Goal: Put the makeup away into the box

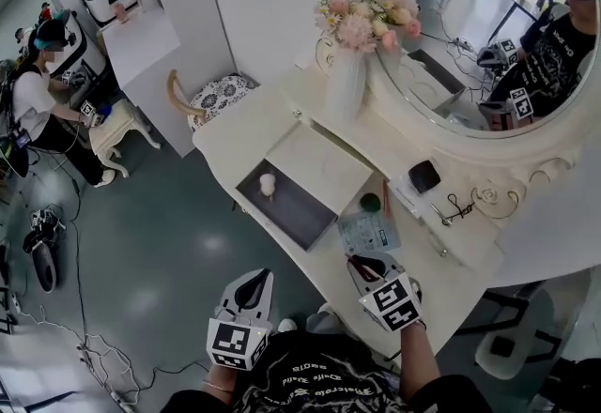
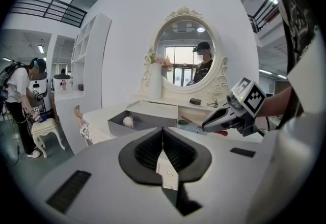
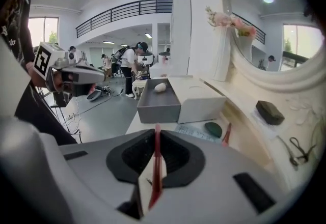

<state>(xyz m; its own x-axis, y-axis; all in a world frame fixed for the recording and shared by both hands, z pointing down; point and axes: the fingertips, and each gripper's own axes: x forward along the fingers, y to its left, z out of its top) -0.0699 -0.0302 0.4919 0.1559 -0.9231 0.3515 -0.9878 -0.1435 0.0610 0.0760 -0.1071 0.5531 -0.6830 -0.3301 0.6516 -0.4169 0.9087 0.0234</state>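
An open grey box [image 1: 302, 214] sits on the white vanity table [image 1: 230, 144], and a white sponge [image 1: 268, 184] lies inside it. My right gripper [image 1: 360, 261] hovers above the table's near edge, shut on a thin red makeup pencil [image 3: 156, 159] that runs between its pads. On the table past it lie a printed packet [image 1: 368, 231], a round green item [image 1: 371, 203] and another red pencil [image 3: 226, 134]. My left gripper [image 1: 252, 283] stays off the table's front edge, shut with nothing in it. In the left gripper view, the right gripper [image 2: 206, 127] shows to the right of the box [image 2: 133, 125].
The box's white lid [image 1: 319, 165] lies beside the box. A vase of pink flowers [image 1: 346, 83] stands before the round mirror [image 1: 470, 36]. A black compact [image 1: 423, 175] and a small metal tool [image 1: 457, 208] lie on the raised shelf. A chair [image 1: 211, 101] stands left of the table.
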